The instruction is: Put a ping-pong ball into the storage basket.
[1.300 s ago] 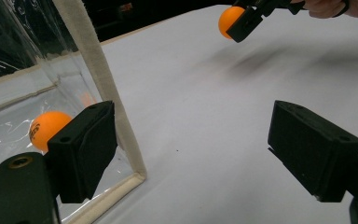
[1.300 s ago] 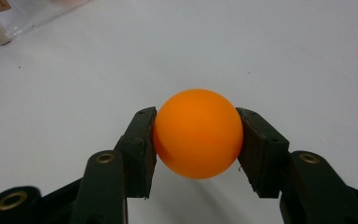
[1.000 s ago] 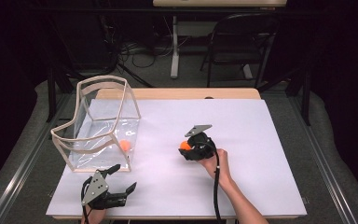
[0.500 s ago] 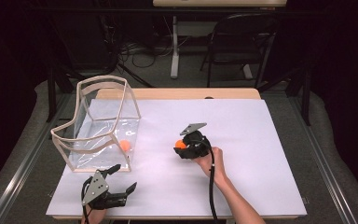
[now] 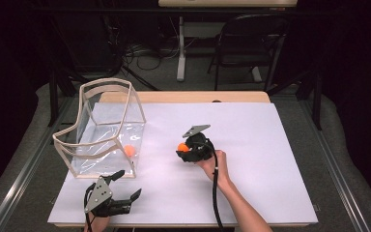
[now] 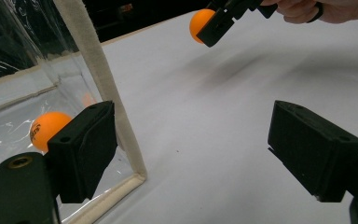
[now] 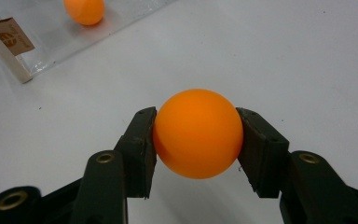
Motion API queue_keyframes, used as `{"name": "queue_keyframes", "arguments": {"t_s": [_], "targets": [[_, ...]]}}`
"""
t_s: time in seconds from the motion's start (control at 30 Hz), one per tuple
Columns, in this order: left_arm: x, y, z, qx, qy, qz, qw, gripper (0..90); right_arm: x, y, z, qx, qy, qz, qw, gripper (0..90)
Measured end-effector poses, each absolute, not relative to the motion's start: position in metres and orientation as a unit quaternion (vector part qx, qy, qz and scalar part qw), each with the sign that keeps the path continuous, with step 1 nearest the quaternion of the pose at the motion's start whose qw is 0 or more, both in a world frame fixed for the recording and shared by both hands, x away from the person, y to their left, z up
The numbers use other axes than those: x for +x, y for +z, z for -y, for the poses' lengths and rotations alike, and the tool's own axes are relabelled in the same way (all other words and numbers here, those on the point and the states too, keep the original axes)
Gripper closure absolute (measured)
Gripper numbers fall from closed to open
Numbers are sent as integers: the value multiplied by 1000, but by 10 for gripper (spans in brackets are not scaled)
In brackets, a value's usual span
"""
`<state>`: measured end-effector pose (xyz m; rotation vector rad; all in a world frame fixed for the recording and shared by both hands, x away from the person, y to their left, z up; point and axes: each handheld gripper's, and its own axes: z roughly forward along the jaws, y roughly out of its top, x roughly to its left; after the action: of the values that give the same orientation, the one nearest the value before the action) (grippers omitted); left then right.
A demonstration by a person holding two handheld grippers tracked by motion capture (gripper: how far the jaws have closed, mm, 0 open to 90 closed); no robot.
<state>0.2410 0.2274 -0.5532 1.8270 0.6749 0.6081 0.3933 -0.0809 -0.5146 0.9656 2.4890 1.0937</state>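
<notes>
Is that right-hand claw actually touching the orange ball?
Touching. The right gripper view shows the right gripper with both black pads pressed against the orange ball.

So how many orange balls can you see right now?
2. One ball is clamped in the right gripper above the table; the other ball lies inside the clear bin. None looks hidden.
</notes>
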Motion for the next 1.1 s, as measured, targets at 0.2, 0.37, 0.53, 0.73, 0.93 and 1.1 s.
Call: {"name": "queue_keyframes", "arguments": {"t_s": [0.2,0.37,0.53,0.73,0.93,1.1], "targets": [[241,-553,-228,763,254,-281,523,157,396,-513,75,329,378,-856,126,506],[241,-553,-228,763,255,-282,523,157,398,-510,72,327,379,-857,126,506],[241,-553,-228,763,254,-281,523,157,399,-510,69,326,381,-856,124,506],[241,-553,-228,764,255,-281,522,157,401,-507,66,325,383,-856,124,506],[241,-553,-228,764,254,-281,522,157,402,-503,63,323,385,-855,126,506],[241,-553,-228,763,254,-281,523,157,404,-500,61,321,388,-855,127,506]]}}
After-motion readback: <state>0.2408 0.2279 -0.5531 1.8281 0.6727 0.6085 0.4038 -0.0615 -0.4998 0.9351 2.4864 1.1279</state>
